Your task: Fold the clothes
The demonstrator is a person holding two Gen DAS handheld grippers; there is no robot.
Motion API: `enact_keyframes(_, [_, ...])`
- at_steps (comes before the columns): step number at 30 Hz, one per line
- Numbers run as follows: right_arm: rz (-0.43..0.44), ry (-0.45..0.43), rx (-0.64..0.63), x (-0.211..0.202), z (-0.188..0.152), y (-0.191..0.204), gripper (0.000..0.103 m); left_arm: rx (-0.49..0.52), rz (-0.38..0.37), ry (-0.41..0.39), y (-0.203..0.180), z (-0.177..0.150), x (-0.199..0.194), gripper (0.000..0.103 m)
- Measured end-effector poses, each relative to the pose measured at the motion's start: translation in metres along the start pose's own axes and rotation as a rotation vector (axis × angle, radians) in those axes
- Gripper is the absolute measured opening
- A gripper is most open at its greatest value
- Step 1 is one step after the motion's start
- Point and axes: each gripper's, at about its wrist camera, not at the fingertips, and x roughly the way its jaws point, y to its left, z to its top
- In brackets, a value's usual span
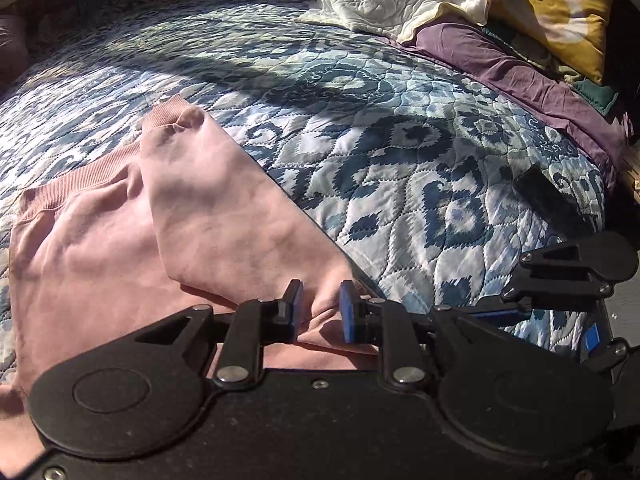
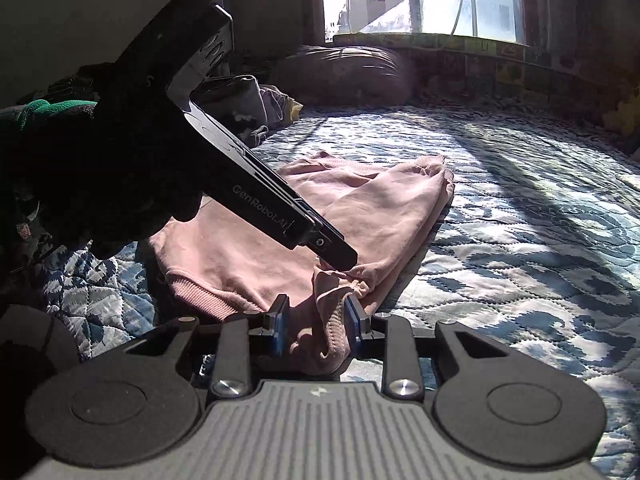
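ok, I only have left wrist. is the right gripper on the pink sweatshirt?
Observer: Over it, not clamped. The right gripper is open, its fingers straddling a bunched fold of the pink sweatshirt.
Operator: where's my left tip relative to that fold?
Observer: The left gripper tip touches the fabric just beyond the fold.
Operator: what's holding the left one?
Observer: A hand in a dark glove with a green cuff.
Operator: anything past the sweatshirt?
Observer: A pile of grey clothes at the far side of the quilt.
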Motion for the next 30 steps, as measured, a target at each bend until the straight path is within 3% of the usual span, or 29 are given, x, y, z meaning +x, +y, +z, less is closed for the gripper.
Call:
enact_keyframes(3, [-0.047,-0.08,0.035,0.011,0.009,0.001,0.021,-0.025,0.024,-0.036,0.013,0.02,-0.006,0.018])
enact_keyframes(5, [-0.071,-0.082,0.05,0.022,0.011,0.004,0.02,-0.042,0.042,-0.058,0.023,0.034,-0.008,0.018])
enact_keyframes(10, [-0.069,0.059,0.065,0.057,0.005,0.012,0.02,-0.058,0.117,-0.084,0.046,0.077,0.048,0.018])
enact_keyframes(14, [-0.055,0.081,0.079,0.062,0.001,0.014,0.021,-0.065,0.142,-0.057,0.058,0.102,0.096,0.018])
enact_keyframes(17, [-0.04,0.084,0.121,0.063,-0.002,0.009,0.021,-0.026,0.151,0.027,0.058,0.104,0.127,0.018])
enact_keyframes(25, [-0.026,0.076,0.164,0.068,-0.004,0.004,0.02,-0.008,0.187,0.067,0.055,0.108,0.135,0.018])
enact_keyframes(28, [-0.043,0.037,0.14,0.061,-0.005,0.008,0.018,0.081,0.24,0.083,0.036,0.109,0.13,0.019])
enact_keyframes(29, [-0.05,0.013,0.126,0.056,-0.005,0.011,0.019,0.088,0.245,0.078,0.033,0.111,0.122,0.025])
enact_keyframes(30, [-0.054,-0.016,0.115,0.05,-0.005,0.013,0.021,0.055,0.24,0.053,0.034,0.111,0.106,0.045])
